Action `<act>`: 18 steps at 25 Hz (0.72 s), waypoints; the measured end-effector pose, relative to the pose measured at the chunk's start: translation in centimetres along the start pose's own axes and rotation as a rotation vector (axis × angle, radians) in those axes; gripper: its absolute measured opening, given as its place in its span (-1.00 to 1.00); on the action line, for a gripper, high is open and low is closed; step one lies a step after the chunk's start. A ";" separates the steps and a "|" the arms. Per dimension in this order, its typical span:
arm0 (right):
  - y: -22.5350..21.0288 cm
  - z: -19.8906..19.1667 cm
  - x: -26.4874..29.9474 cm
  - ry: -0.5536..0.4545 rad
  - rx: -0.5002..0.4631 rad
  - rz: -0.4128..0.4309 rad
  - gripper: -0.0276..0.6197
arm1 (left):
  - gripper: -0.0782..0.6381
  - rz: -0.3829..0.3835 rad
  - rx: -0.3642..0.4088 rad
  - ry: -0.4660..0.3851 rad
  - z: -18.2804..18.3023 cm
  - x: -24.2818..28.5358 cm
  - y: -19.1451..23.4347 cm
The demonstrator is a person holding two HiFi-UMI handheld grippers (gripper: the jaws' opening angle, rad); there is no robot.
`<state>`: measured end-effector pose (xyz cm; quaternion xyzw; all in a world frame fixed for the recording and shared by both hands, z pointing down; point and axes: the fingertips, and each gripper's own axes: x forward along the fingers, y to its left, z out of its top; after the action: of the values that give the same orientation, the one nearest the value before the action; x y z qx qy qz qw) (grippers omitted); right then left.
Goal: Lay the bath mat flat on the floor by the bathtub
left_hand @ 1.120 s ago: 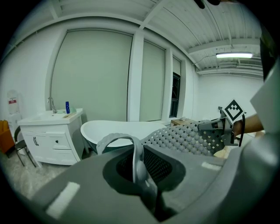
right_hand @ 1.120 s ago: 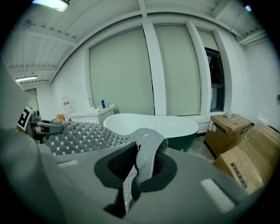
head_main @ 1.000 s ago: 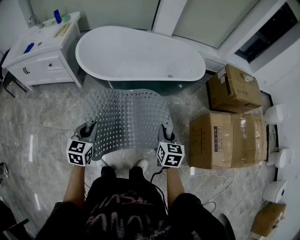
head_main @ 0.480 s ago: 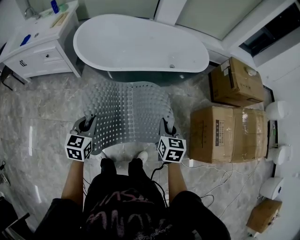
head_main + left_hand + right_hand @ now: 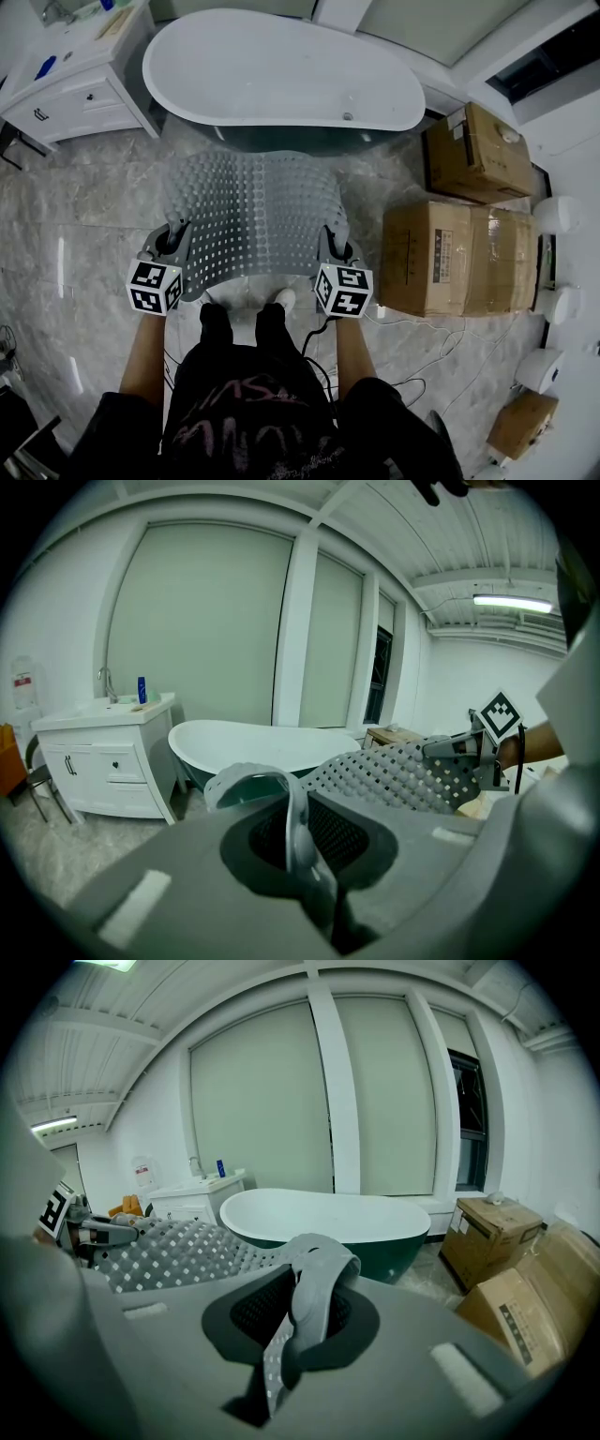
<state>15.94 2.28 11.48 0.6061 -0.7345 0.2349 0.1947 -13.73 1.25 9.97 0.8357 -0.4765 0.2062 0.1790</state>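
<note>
Left gripper (image 5: 305,841): jaws were closed tight on a bunched near corner of the bath mat (image 5: 251,211). Right gripper (image 5: 286,1330): jaws likewise pinched the other near corner. The mat spanned between them at centre of the head view, bowed, with its far edge toward the bathtub (image 5: 281,70) at upper centre. Cardboard boxes (image 5: 459,258) stood at right.

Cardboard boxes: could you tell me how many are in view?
3 boxes: one by the bathtub, a larger one below it, a small one bottom right; others possibly hidden.

Grey mat (image 5: 248,220) — dotted; white bathtub (image 5: 281,70)
</note>
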 end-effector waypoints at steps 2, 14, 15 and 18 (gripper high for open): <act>0.0 -0.1 0.2 0.004 -0.001 0.000 -0.77 | -0.72 0.001 -0.005 0.002 -0.1 0.1 0.1; -0.1 -1.9 1.7 0.041 0.001 -0.003 -0.77 | -0.72 -0.004 -0.024 0.037 -2.0 1.8 0.7; -0.2 -2.1 1.8 0.045 0.002 -0.004 -0.77 | -0.72 -0.005 -0.024 0.040 -2.2 1.9 0.7; -0.2 -2.8 2.1 0.057 0.003 -0.006 -0.77 | -0.72 -0.009 -0.029 0.052 -2.9 2.2 0.6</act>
<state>15.73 2.20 14.96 0.6015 -0.7267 0.2525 0.2154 -13.76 0.82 13.65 0.8296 -0.4709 0.2199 0.2042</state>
